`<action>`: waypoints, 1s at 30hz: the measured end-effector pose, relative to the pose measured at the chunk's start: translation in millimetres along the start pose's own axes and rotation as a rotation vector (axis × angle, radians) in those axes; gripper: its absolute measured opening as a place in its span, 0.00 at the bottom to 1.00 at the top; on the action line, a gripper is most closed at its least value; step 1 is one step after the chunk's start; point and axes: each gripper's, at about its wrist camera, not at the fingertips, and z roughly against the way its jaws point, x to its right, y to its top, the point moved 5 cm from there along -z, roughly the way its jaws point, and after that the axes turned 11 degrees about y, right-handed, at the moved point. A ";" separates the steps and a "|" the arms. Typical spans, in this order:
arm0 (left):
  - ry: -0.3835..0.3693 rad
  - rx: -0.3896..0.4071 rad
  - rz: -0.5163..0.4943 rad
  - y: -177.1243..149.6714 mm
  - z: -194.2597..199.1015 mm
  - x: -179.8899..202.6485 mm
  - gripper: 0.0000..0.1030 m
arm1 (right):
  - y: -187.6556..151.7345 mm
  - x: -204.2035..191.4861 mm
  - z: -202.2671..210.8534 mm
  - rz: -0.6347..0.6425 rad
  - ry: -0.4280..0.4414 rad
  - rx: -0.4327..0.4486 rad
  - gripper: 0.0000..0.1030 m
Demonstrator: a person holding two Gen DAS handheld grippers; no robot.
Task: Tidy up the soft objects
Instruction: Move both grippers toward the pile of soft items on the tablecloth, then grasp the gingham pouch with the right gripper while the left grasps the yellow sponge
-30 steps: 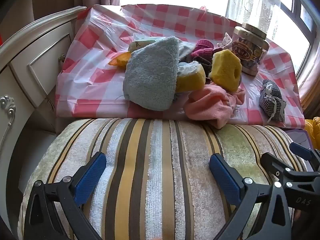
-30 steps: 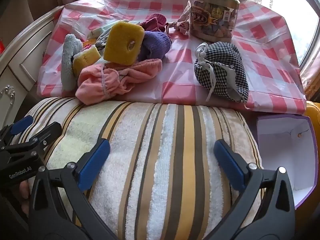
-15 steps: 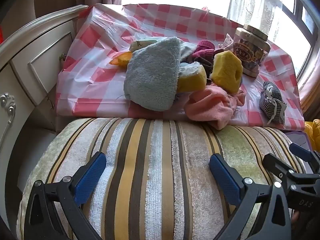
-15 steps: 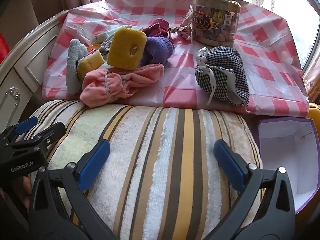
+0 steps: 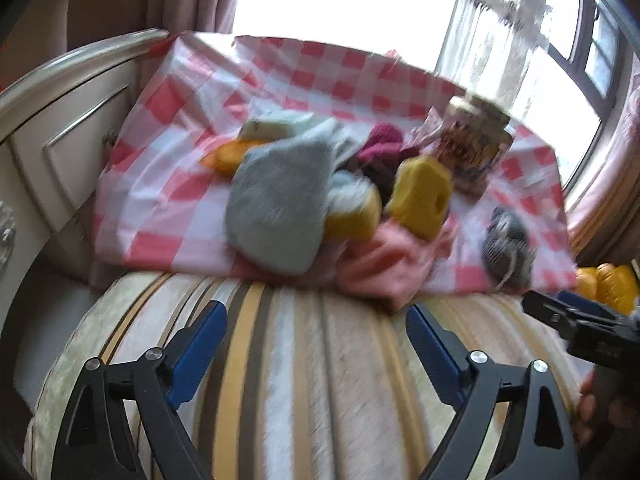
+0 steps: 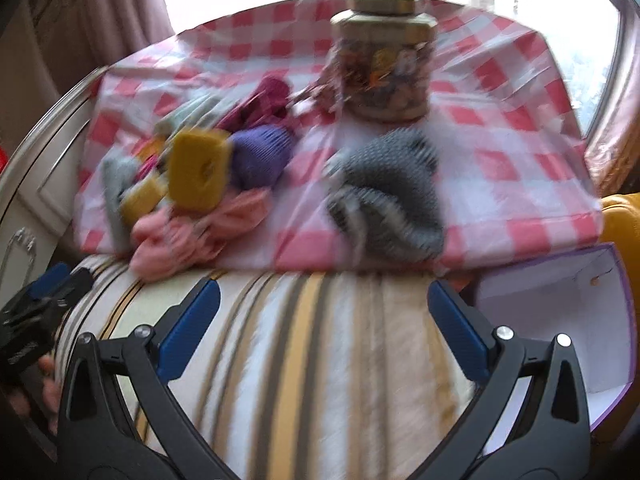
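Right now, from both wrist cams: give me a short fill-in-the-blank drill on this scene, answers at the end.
1. Both the left claw and the right claw are ____, holding nothing.
2. The yellow sponge with the hole leans on the ____ cloth.
3. The checked pouch lies in front of the ____.
4. The tablecloth is checked white and ____.

Answers: open; pink; jar; red
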 end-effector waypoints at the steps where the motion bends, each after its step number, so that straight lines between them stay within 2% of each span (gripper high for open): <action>1: -0.014 0.022 -0.011 9.4 1.1 7.0 0.88 | 7.9 6.3 -0.7 -0.010 -0.015 0.011 1.00; 4: -0.057 0.065 -0.052 33.6 1.0 30.0 0.88 | 23.0 18.8 -7.3 -0.022 -0.040 0.025 1.00; 8: -0.119 0.073 -0.097 60.2 -10.8 62.3 0.82 | 40.5 36.1 -18.8 -0.033 -0.075 0.030 1.00; 13: -0.116 0.055 -0.168 80.1 -40.4 91.1 0.82 | 51.1 54.0 -38.0 -0.047 -0.094 0.003 1.00; 16: -0.082 0.013 -0.218 80.9 -60.7 103.4 0.82 | 53.0 58.7 -51.3 -0.049 -0.086 -0.030 1.00; 18: -0.074 -0.012 -0.226 79.8 -71.8 106.5 0.77 | 52.9 60.7 -58.4 -0.051 -0.077 -0.046 0.99; 19: -0.064 -0.025 -0.232 76.7 -75.8 108.4 0.74 | 52.7 61.8 -61.2 -0.055 -0.069 -0.055 0.96; 20: -0.059 -0.036 -0.236 74.8 -79.3 109.7 0.66 | 52.4 62.7 -63.5 -0.056 -0.058 -0.062 0.92; 21: -0.065 -0.053 -0.241 72.8 -84.1 112.2 0.54 | 51.6 63.0 -65.5 -0.058 -0.047 -0.068 0.80; 22: -0.071 -0.061 -0.243 71.6 -85.7 113.9 0.51 | 50.2 63.2 -68.2 -0.063 -0.031 -0.077 0.65; 24: -0.071 -0.052 -0.254 71.0 -84.0 116.8 0.47 | 46.8 65.0 -72.6 -0.077 -0.005 -0.095 0.53; 25: -0.073 -0.047 -0.258 71.0 -82.2 117.8 0.46 | 46.3 65.6 -72.1 -0.081 0.003 -0.091 0.41; 28: -0.088 -0.030 -0.248 72.2 -73.4 118.8 0.40 | 48.6 66.3 -64.1 -0.086 0.022 -0.055 0.28; 30: -0.095 -0.012 -0.245 73.1 -66.0 120.8 0.39 | 49.1 65.5 -58.2 -0.083 0.040 -0.039 0.25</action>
